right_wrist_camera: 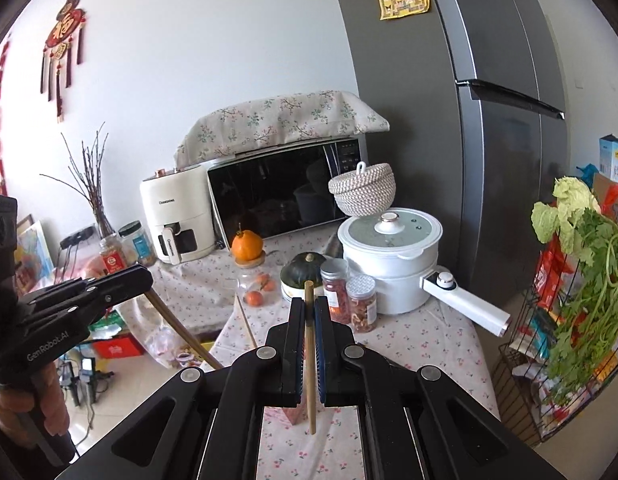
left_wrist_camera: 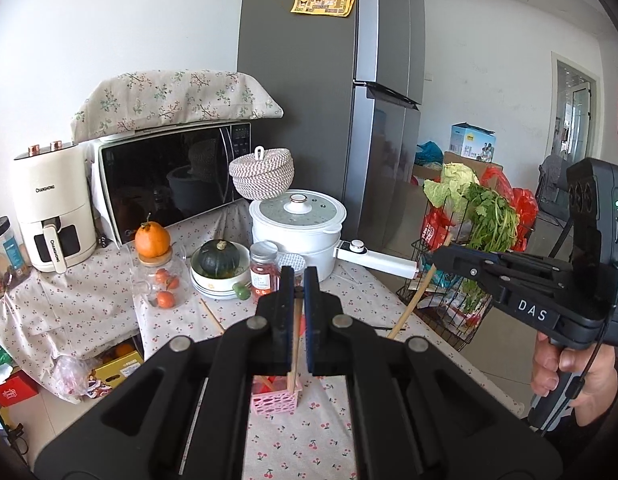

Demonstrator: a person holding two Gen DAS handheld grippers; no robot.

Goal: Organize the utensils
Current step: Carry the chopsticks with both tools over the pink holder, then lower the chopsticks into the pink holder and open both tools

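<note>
My left gripper (left_wrist_camera: 299, 276) is shut on a thin wooden chopstick (left_wrist_camera: 295, 344). The chopstick hangs nearly upright, and its lower end sits at the rim of a pink perforated holder (left_wrist_camera: 273, 402) on the cherry-print tablecloth. My right gripper (right_wrist_camera: 309, 304) is shut on a second, upright chopstick (right_wrist_camera: 310, 380) above the cloth, beside the pink holder (right_wrist_camera: 291, 414), which the jaws mostly hide. Each gripper also shows in the other's view: the right gripper (left_wrist_camera: 439, 254) with its slanted chopstick (left_wrist_camera: 413, 304), the left gripper (right_wrist_camera: 147, 278) with its own chopstick (right_wrist_camera: 181, 328). A third chopstick (left_wrist_camera: 211, 316) lies loose on the cloth.
Behind the holder stand two jars (right_wrist_camera: 349, 300), a green squash in a bowl (left_wrist_camera: 219, 258), a glass jar of oranges (left_wrist_camera: 159, 280) and a white pot (left_wrist_camera: 297, 232) with a long handle. A microwave, air fryer and fridge line the back. A wire basket of greens (right_wrist_camera: 569, 320) stands at the right.
</note>
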